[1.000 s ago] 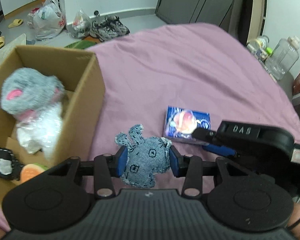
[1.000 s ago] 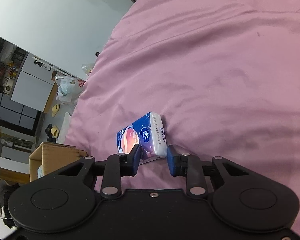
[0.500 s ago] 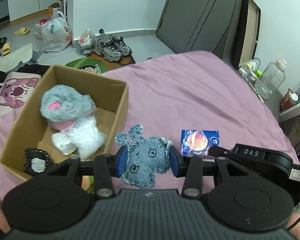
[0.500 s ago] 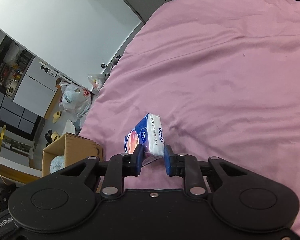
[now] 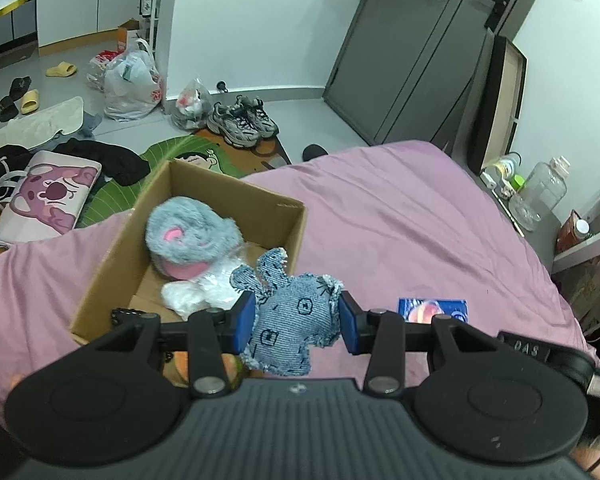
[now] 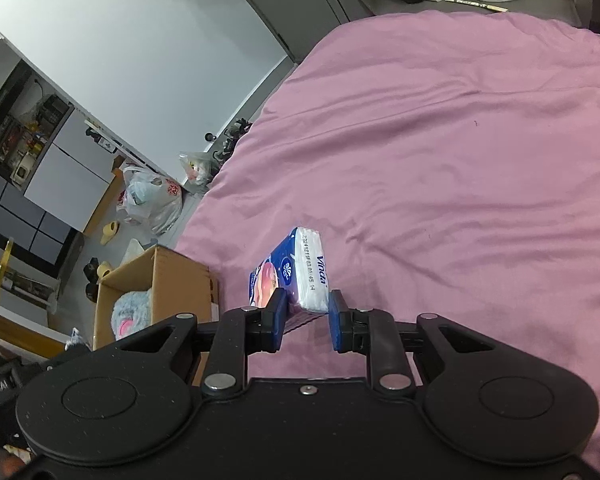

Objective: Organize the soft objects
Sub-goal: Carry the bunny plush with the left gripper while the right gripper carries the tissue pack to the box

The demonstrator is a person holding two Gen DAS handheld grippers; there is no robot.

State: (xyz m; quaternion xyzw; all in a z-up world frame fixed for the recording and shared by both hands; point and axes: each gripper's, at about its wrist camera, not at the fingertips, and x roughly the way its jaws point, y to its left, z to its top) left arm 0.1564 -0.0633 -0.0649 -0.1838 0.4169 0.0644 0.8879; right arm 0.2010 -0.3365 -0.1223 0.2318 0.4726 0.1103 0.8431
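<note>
- Left gripper (image 5: 296,322): clamped on denim plush toy (image 5: 290,326), held in the air just beside the right wall of the cardboard box (image 5: 296,236).
- Right gripper (image 6: 305,320): closed on the near end of the tissue pack (image 6: 290,274), tilted on edge above the pink bedsheet (image 6: 440,168).
- Inside the box: grey fluffy plush (image 5: 192,236) resting on white plastic wrapping (image 5: 202,286).
- Box sitting on the bed, well left of the tissue pack.

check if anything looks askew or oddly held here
The tissue pack sits tilted on edge, pinched only at its near end by the right gripper. The denim plush in the left gripper looks squarely held.
</note>
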